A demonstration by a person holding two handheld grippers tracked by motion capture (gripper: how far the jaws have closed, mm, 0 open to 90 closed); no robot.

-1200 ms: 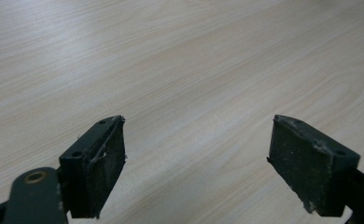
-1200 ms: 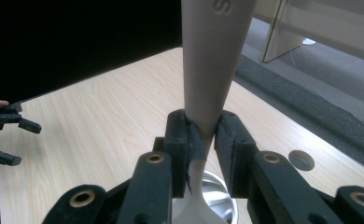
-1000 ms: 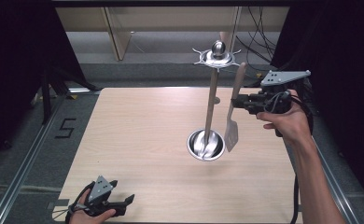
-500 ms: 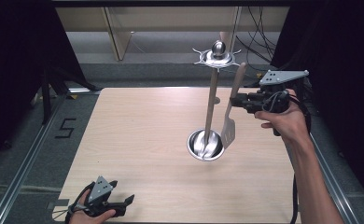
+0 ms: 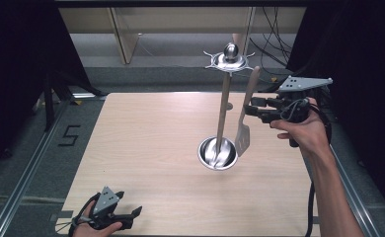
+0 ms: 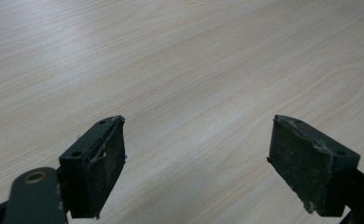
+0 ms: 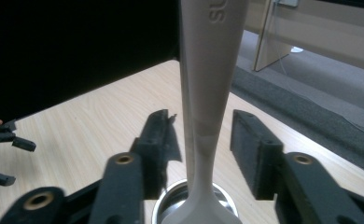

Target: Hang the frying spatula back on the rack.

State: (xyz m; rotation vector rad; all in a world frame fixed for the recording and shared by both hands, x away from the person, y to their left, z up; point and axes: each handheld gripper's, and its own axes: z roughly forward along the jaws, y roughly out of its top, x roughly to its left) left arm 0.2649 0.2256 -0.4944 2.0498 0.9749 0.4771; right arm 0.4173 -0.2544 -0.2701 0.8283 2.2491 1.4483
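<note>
- Spatula (image 5: 245, 116): hangs from the rack (image 5: 223, 113); top cut off in right gripper view.
- Right gripper (image 5: 250, 110): fingers apart, flanking the handle, contact unclear.
- Left gripper (image 5: 134, 215): fingers apart, low over the table (image 5: 146, 143).

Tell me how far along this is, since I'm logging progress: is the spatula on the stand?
Looks done: the spatula seems to hang from the stand, blade beside the pole just above the base. In hand: the right gripper brackets its handle, jaws open with a gap on each side. The left gripper idles open over the table. Probably left: drawing the right gripper clear.
</note>
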